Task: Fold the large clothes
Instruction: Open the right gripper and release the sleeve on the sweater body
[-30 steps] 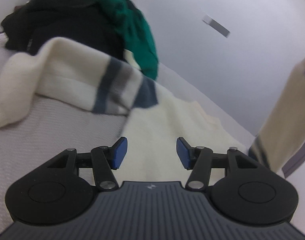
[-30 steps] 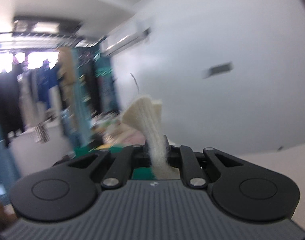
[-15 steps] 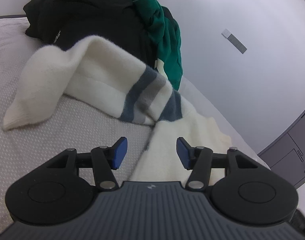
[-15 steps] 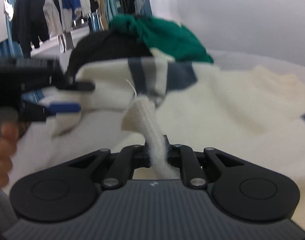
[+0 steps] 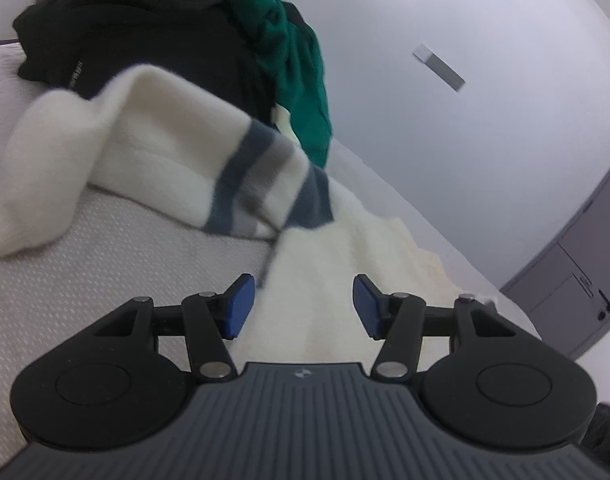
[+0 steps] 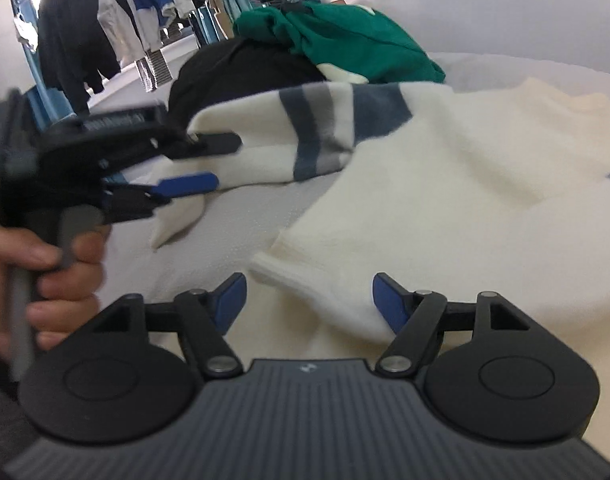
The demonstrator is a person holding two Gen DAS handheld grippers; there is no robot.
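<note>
Broadly, the cream sweater [image 6: 445, 184] lies spread on a pale, finely dimpled bed cover [image 5: 125, 264], its fuzzy knit body flat toward the right and its ribbed hem corner [image 6: 281, 270] just ahead of the right gripper [image 6: 309, 300]. That gripper's blue-padded jaws stand wide apart with nothing between them, the hem edge lying under the gap. One sleeve, banded in navy and grey [image 5: 261, 184], runs off to the left in a soft fold. The left gripper [image 5: 303, 306] is likewise spread wide and empty, hovering over the sweater's body beside a bare stretch of cover; the right wrist view shows it [image 6: 197, 164] held by a hand [image 6: 45, 280] near the sleeve. Behind the sleeve sit a rumpled black garment [image 5: 137, 28] and a green one [image 5: 297, 64], close against a plain white wall [image 5: 485, 128]. A grey cabinet [image 5: 581, 280] stands at the far right.
</note>
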